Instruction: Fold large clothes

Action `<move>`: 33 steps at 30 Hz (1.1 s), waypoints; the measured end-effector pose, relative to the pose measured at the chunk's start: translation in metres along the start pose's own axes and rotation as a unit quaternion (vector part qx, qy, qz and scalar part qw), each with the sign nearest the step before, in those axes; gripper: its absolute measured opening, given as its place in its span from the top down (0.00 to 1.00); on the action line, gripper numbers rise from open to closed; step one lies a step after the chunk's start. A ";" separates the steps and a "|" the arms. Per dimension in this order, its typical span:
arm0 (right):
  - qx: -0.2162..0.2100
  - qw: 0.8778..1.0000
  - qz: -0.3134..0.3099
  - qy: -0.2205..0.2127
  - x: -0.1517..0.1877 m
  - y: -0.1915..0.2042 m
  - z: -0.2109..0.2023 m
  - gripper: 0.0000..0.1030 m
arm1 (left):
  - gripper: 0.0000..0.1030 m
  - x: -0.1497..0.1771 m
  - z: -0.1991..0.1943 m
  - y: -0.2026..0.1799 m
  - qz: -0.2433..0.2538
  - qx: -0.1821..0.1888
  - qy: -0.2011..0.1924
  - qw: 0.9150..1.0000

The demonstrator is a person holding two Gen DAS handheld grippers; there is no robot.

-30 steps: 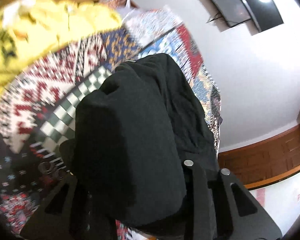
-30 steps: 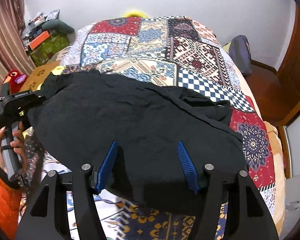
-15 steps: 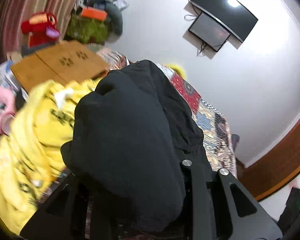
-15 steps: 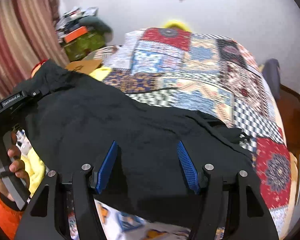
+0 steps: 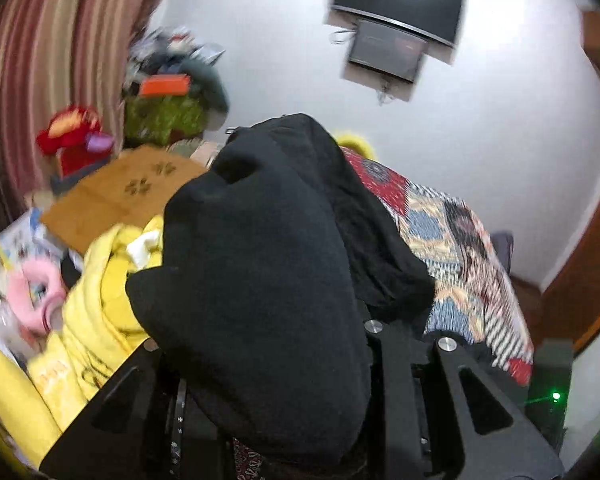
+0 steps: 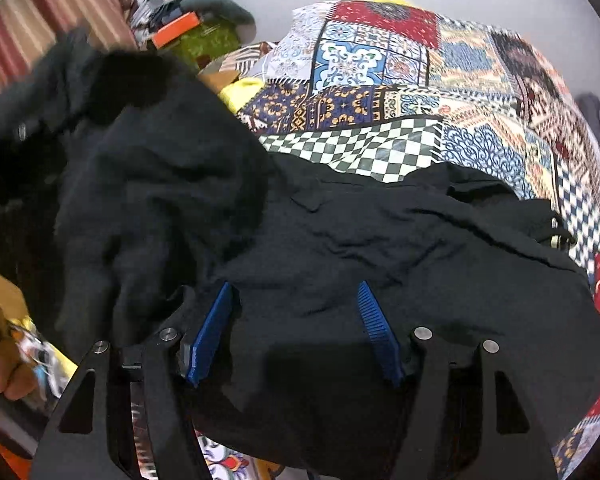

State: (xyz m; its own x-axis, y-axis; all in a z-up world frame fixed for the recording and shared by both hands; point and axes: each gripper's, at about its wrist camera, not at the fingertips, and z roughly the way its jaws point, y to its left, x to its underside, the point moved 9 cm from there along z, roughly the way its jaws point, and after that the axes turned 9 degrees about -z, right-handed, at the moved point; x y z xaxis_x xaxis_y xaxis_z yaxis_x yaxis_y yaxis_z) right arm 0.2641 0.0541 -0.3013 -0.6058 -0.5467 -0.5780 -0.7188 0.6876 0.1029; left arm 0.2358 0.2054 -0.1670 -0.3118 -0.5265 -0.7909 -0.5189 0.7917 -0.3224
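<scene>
A large black garment (image 6: 380, 240) lies spread over the patchwork quilt (image 6: 380, 80) on the bed. Its left part is lifted and bunched up at the left of the right wrist view. My right gripper (image 6: 296, 286) has the near edge of the cloth between its blue pads (image 6: 210, 332), and its jaws are opening. In the left wrist view the black garment (image 5: 260, 260) drapes thickly over my left gripper (image 5: 268, 340) and hides its fingers. That gripper is raised above the bed's edge and is shut on the cloth.
A yellow garment (image 5: 96, 300) is heaped beside the bed, below the left gripper. Behind it are a brown board (image 5: 120, 196), a red soft toy (image 5: 72, 136) and striped curtains (image 5: 40, 60). A screen (image 5: 396, 4) hangs on the wall. A person's hand (image 6: 0, 352) shows at the left edge.
The left gripper rose and rolled, so its view swung from the quilt to the wall. The right gripper slid left along the bed. The garment's left part lifted and bunched.
</scene>
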 end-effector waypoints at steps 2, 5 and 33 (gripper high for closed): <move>0.004 1.000 -0.005 0.000 0.002 0.001 -0.002 0.40 | 0.74 0.007 -0.003 -0.022 0.051 -0.007 -0.011 0.999; -0.006 1.000 0.004 0.003 0.004 -0.004 -0.013 0.40 | 0.74 0.016 -0.003 -0.041 0.092 -0.004 -0.014 0.996; 0.060 0.988 0.140 -0.002 0.109 -0.138 -0.073 0.23 | 0.74 0.058 -0.023 -0.210 0.251 0.070 -0.019 0.965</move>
State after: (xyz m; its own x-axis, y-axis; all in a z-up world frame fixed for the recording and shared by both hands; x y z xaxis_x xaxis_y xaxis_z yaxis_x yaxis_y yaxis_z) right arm 0.2731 -0.1351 -0.3195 -0.7743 -0.3252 -0.5429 -0.4773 0.8634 0.1636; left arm 0.3081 0.0013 -0.1331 -0.4653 -0.0550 -0.8834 -0.1960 0.9797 0.0422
